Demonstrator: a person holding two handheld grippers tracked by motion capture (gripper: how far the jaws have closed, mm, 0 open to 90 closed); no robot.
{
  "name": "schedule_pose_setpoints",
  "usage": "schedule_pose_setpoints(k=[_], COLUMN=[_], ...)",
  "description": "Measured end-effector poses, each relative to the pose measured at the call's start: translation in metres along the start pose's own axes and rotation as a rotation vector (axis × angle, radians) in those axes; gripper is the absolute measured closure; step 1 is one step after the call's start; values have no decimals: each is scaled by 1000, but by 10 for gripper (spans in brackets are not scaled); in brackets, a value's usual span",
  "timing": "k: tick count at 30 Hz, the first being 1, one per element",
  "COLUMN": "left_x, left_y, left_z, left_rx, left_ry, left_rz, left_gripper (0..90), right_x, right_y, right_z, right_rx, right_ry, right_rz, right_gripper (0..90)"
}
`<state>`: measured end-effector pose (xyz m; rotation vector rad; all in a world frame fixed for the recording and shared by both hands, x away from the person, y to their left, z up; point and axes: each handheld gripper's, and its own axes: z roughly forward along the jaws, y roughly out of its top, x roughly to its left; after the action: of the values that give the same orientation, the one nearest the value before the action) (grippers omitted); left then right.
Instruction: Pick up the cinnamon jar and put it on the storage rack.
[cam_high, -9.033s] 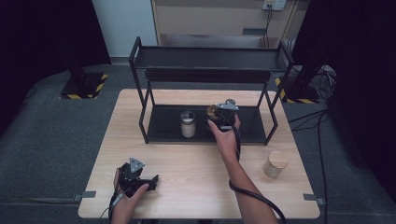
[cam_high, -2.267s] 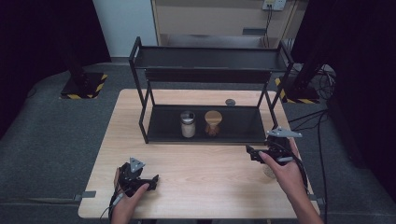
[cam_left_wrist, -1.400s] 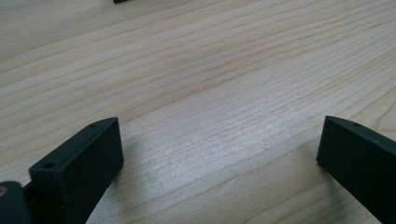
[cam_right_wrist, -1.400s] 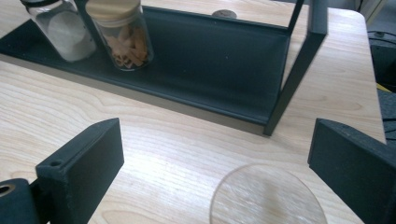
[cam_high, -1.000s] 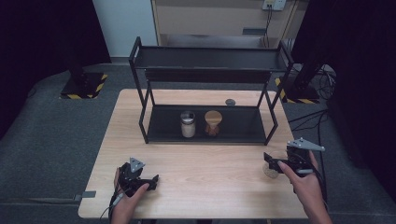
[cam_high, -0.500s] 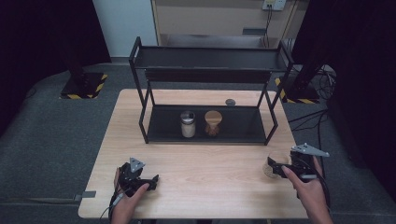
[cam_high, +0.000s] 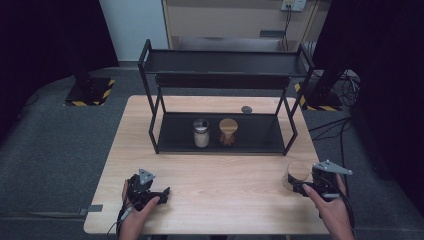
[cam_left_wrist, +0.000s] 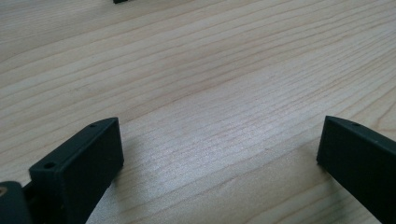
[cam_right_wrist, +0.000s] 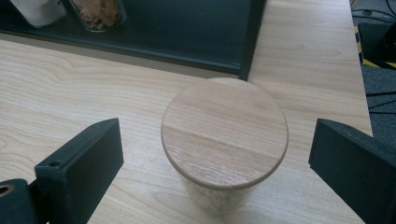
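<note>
The right gripper (cam_right_wrist: 215, 154), jaws wide, flanks a round glass jar (cam_right_wrist: 224, 140) with a flat wooden lid. The left gripper (cam_left_wrist: 219, 154) gapes wide over the grained wood table (cam_left_wrist: 210, 70)

L gripper (cam_high: 156, 192) is held low near the front-left, jaws spread wide. R gripper (cam_high: 298, 186) is held at the front-right, wrist level, jaws likewise wide apart.
</note>
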<state>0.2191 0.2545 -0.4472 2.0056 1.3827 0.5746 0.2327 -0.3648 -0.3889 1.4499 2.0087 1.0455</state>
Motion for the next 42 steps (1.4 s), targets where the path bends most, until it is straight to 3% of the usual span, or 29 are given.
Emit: schedule_pose_setpoints(k=[42], left_x=[0], left_y=[0], left_z=[0], left_rx=[0], left_ry=[0], left_rz=[0], left_gripper=[0], right_x=[-7], right_y=[-32], right_z=[13], right_rx=[39], right_ry=[-3], right_rz=[53], right_gripper=[31])
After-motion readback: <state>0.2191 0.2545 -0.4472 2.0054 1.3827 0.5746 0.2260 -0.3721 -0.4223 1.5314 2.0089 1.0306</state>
